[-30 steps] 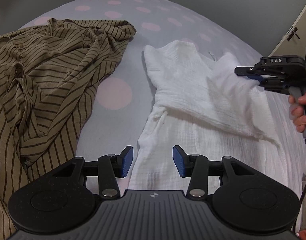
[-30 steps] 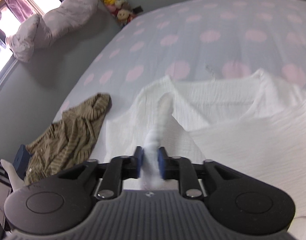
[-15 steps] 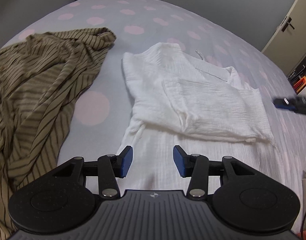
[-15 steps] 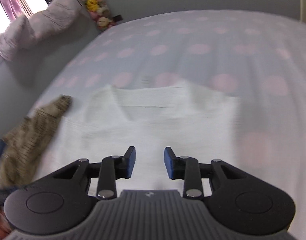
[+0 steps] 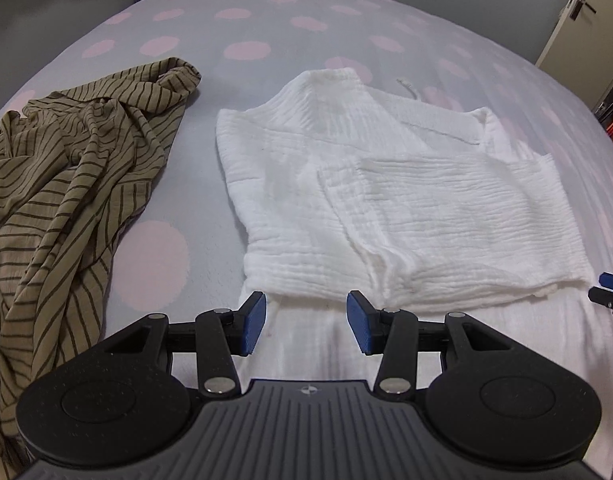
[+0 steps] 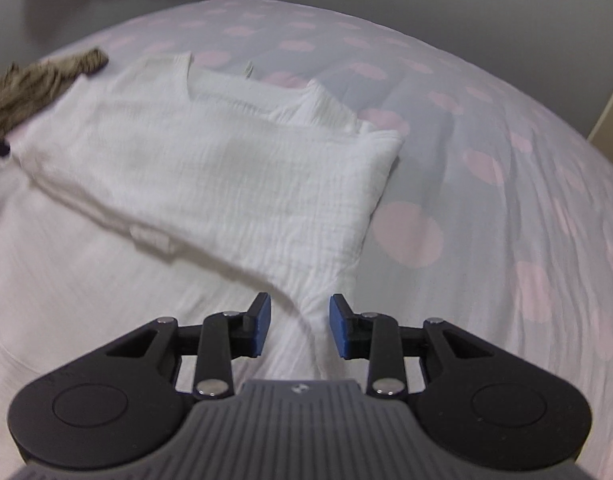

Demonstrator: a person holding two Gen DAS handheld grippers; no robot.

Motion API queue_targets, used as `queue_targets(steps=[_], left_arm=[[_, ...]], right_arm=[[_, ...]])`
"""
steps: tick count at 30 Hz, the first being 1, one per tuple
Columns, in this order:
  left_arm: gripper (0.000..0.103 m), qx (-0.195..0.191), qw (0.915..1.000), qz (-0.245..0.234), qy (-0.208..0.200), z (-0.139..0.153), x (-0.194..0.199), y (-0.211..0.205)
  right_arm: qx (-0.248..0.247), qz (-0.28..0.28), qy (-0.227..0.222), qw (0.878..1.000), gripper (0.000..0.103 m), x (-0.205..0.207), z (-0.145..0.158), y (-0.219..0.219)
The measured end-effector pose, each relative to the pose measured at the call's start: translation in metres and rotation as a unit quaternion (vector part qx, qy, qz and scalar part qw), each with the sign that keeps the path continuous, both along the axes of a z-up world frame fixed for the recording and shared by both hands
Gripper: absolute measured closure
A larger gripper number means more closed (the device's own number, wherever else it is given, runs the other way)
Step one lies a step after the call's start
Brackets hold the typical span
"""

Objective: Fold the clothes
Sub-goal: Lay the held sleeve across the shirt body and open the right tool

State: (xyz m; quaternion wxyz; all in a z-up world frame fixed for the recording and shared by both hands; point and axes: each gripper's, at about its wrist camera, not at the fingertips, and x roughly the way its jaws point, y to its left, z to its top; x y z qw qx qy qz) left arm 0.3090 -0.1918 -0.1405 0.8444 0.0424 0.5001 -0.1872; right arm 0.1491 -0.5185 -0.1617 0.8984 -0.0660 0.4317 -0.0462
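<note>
Presently, items and hazards as catalogued:

1. White garment: crinkled cloth, spread flat on the bed, one sleeve panel laid across its chest. The lower body runs toward the cameras, unfolded. Judged: the fold is partly made, with the lower half yet to be brought up.

2. Left tongs: released, nothing between the blue pads, poised over the garment just below the folded sleeve's near edge. Risk: a pinch here may catch a single layer, so the lift drags the top ply and opens the sleeve fold.

3. Right tongs: released and empty, poised over the garment's right side where the cloth gathers into a ridge; whether the pads brush it cannot be told. Risk: gripping that ridge as it lies would lock the wrinkle into the next fold.

4. Striped garment: brown, heaped to the left of the white one, apart from it by a strip of bare bed. Risk: a wide leftward sweep could snag it or drag it onto the work.

5. Bed surface: soft, dotted cover. Risk: it gives under pressure, so pads pushed down for a grip may pinch the cover with the cloth.

6. Uneven lift: if one hand rises faster, the hem skews and the edges misalign.
</note>
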Motion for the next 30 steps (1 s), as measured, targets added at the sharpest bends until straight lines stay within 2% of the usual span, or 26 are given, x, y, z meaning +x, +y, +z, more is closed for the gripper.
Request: queue_targets(steps=[4,8,10,12,19,22,25,28,30], left_arm=[[0.06,0.018,0.9998,0.003,0.004,-0.012,0.006,0.0],[0.06,0.022,0.9995,0.014,0.015,-0.024,0.008,0.002],[0.06,0.028,0.9994,0.014,0.014,-0.028,0.007,0.001],[0.06,0.035,0.9993,0.011,0.01,-0.03,0.006,0.0],[0.06,0.039,0.9991,0.015,0.012,-0.032,0.008,-0.001],[0.06,0.039,0.999,0.016,0.011,-0.034,0.008,-0.001],[0.06,0.04,0.999,0.016,0.012,-0.035,0.009,-0.001],[0.061,0.035,0.9993,0.009,0.007,-0.031,0.009,-0.001],[0.061,0.019,0.9998,0.001,-0.007,-0.022,0.007,0.001]], right_arm=[[-0.06,0.02,-0.004,0.998,0.067,0.002,-0.017,0.012],[-0.138,0.036,-0.026,0.989,0.066,0.007,-0.027,0.027],[-0.164,0.045,-0.032,0.985,0.07,0.009,-0.029,0.031],[-0.169,0.044,-0.032,0.984,0.087,0.01,-0.029,0.029],[-0.133,-0.029,-0.035,0.99,0.093,-0.002,-0.015,-0.013],[-0.092,-0.062,-0.023,0.994,0.094,-0.005,-0.013,-0.039],[-0.041,-0.073,-0.01,0.996,0.094,-0.008,-0.017,-0.054],[0.003,-0.075,-0.002,0.997,0.092,-0.012,-0.014,-0.062],[0.018,-0.075,0.004,0.997,0.082,-0.016,-0.005,-0.067]])
